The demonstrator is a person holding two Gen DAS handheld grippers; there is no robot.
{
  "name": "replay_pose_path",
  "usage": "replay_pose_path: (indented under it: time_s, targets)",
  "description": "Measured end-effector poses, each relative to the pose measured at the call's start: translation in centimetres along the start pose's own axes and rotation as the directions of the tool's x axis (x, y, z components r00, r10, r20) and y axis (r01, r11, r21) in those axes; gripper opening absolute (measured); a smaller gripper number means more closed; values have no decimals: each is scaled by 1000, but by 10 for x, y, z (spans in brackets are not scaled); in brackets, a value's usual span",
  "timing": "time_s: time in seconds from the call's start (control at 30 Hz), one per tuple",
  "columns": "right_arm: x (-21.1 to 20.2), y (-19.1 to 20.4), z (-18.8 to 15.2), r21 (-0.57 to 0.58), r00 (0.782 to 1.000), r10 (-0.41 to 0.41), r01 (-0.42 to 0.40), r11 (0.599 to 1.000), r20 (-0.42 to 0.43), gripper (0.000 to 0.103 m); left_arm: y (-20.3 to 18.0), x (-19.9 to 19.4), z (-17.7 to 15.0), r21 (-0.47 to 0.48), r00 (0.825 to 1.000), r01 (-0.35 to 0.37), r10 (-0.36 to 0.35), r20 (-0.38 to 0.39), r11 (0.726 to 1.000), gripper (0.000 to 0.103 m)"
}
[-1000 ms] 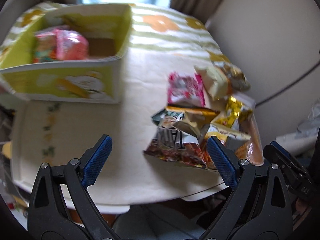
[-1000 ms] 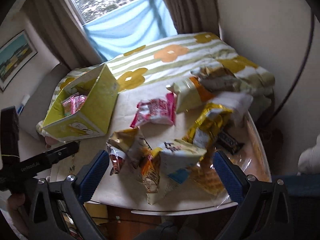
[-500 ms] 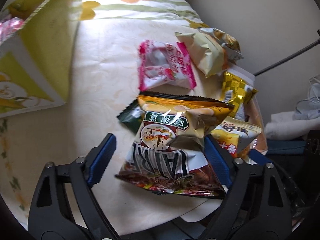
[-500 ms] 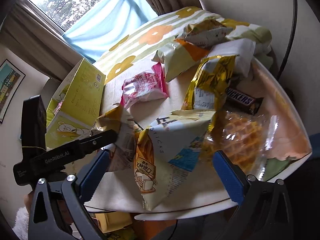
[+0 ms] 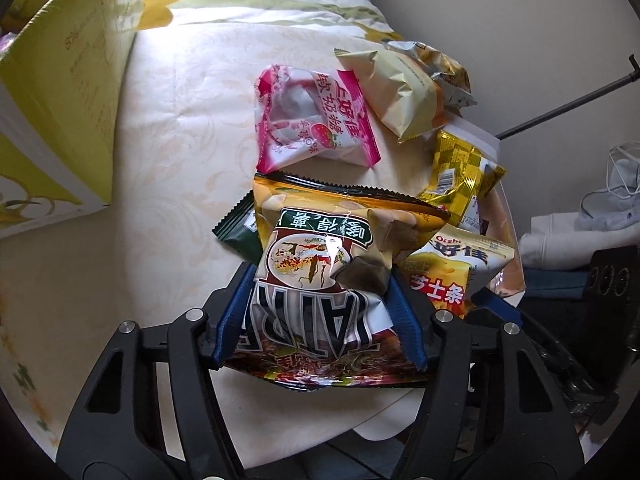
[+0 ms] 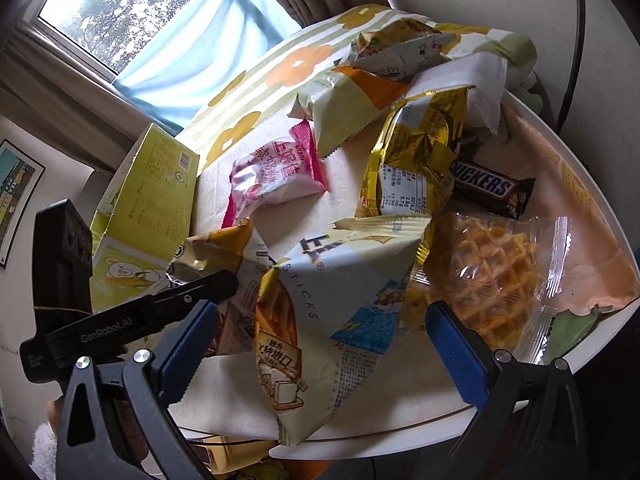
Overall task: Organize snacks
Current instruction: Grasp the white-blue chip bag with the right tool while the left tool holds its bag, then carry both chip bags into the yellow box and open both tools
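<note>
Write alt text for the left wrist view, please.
The left gripper has its blue pads against both sides of a brown-and-yellow chip bag on a cream tablecloth. Beyond lie a pink strawberry snack packet and other packets; a yellow-green box stands at left.

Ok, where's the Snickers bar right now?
In the right wrist view the Snickers bar lies at the table's right edge, against the gold packet and just behind the bagged waffle. The left wrist view doesn't show it.

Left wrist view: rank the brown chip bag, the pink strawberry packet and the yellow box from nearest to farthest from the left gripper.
1. Brown chip bag: between the left gripper fingers.
2. Pink strawberry packet: straight ahead, mid-table.
3. Yellow box: far left, farthest.
</note>
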State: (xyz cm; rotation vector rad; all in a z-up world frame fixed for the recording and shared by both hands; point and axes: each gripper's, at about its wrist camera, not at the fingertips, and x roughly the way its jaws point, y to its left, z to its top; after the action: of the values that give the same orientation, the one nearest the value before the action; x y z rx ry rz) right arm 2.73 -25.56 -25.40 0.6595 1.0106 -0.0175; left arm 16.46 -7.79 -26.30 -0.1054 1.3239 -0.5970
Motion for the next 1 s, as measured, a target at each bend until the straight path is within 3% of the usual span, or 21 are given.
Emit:
replay_pose_path:
  time_s: [0.4,0.47,0.5,0.53,0.6,0.73,1.0]
  targets:
    - [20,3,1,-22,1000,9,-9,1000,-22,103,4,-18,-5,-12,999,-23,23,46,1000,60]
    - [29,8,2,-57,999,2,-4,998,-38,90,6,-21,-5,-20,998,-27,28,54,999,60]
    - [29,8,2,-57,999,2,-4,998,-38,74,7,-23,-6,-24,998,-30,31,58,999,60]
    - [38,8,1,-59,997,22,-26,998,-76,69,8,-23,-6,-26,998,-32,33,60,999,60]
    - [38,8,1,-54,997,28,-32,998,-71,67,9,-27,-8,-32,997,-34,36,65,999,60]
    - [36,14,-2,-107,998,6,-13,994,-67,53,9,-37,-11,-44,995,-38,42,87,998,60]
    - [8,22,-3,-158,999,30,-36,987,-38,52,-3,-69,-21,-66,988,-40,50,149,997,60]
